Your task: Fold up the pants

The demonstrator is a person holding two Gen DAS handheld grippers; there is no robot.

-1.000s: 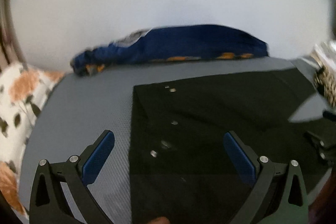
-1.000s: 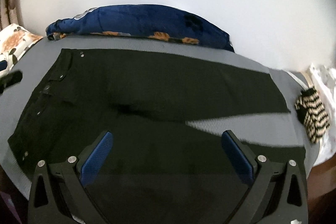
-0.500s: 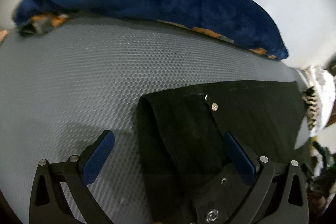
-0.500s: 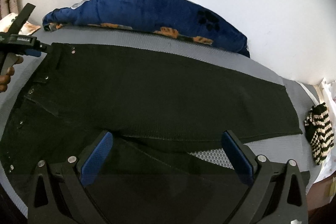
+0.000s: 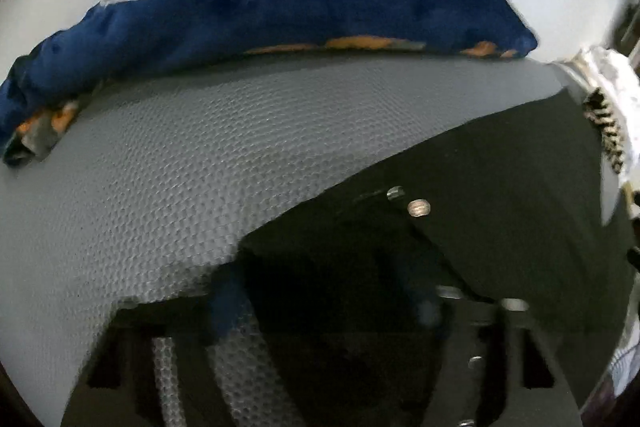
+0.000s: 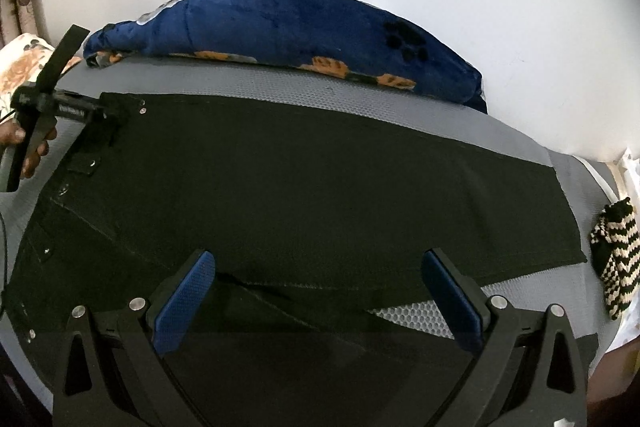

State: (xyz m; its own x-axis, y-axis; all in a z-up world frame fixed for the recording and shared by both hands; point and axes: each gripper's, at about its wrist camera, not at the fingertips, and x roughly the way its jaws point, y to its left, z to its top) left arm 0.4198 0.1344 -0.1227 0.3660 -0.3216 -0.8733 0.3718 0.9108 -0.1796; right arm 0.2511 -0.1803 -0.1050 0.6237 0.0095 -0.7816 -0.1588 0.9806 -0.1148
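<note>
Black pants [image 6: 320, 187] lie spread flat on a grey mesh mat [image 6: 500, 139], waistband to the left and legs running right. My left gripper [image 5: 326, 307] is down at the far waistband corner of the pants [image 5: 500, 207], beside a silver button [image 5: 419, 207]. Its jaws are closing with that corner between them, and the blurred pads still stand apart. The right wrist view shows the left gripper [image 6: 116, 111] at that same corner, held by a hand [image 6: 28, 147]. My right gripper [image 6: 320, 279] hangs open over the near edge of the pants, with nothing between its fingers.
A dark blue blanket [image 6: 280, 27] with orange paw prints lies along the white wall behind the mat. A black-and-white striped knit piece [image 6: 616, 259] sits at the mat's right end. A floral pillow [image 6: 20, 63] is at the far left.
My left gripper swung down to the far waistband corner and its jaws have narrowed around it. My right gripper shifted slightly over the pants and stays open.
</note>
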